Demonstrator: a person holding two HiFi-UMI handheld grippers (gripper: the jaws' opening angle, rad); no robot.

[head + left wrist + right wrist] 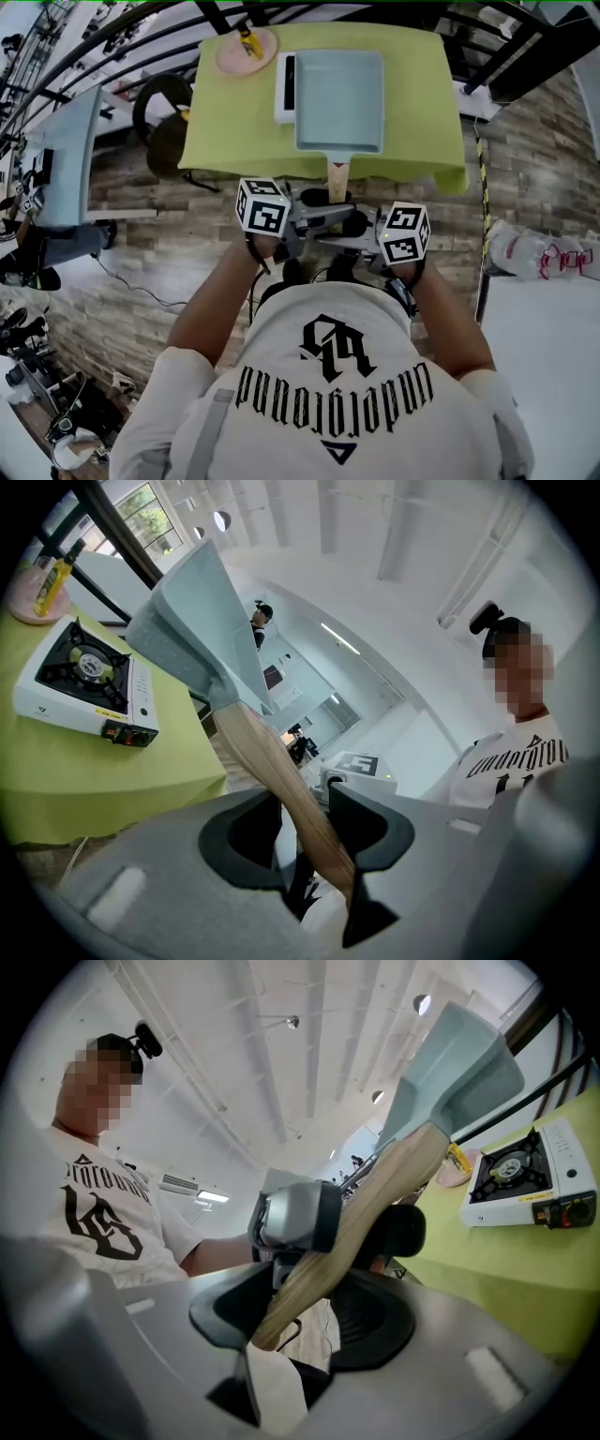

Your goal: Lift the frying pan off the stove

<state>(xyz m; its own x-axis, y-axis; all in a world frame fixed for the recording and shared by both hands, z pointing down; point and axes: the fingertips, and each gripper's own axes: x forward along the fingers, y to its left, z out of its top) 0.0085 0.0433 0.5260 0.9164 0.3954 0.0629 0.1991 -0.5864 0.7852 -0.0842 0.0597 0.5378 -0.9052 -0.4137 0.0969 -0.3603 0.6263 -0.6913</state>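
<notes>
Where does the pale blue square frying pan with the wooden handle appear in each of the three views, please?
Head view: pale blue square frying pan at top centre.
Left gripper view: frying pan upper left, handle slanting down to centre.
Right gripper view: frying pan upper right.
Shared landmark: white portable gas stove, near the pan in all three.

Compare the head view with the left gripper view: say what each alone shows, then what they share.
Head view only: the pan seen from above, hiding most of the stove, and the marker cube on the left gripper. Left gripper view only: the burner uncovered, the pan lifted clear of it, and the jaws clamped on the wooden handle. Both: pan, stove, green table, yellow bottle, right gripper.
</notes>
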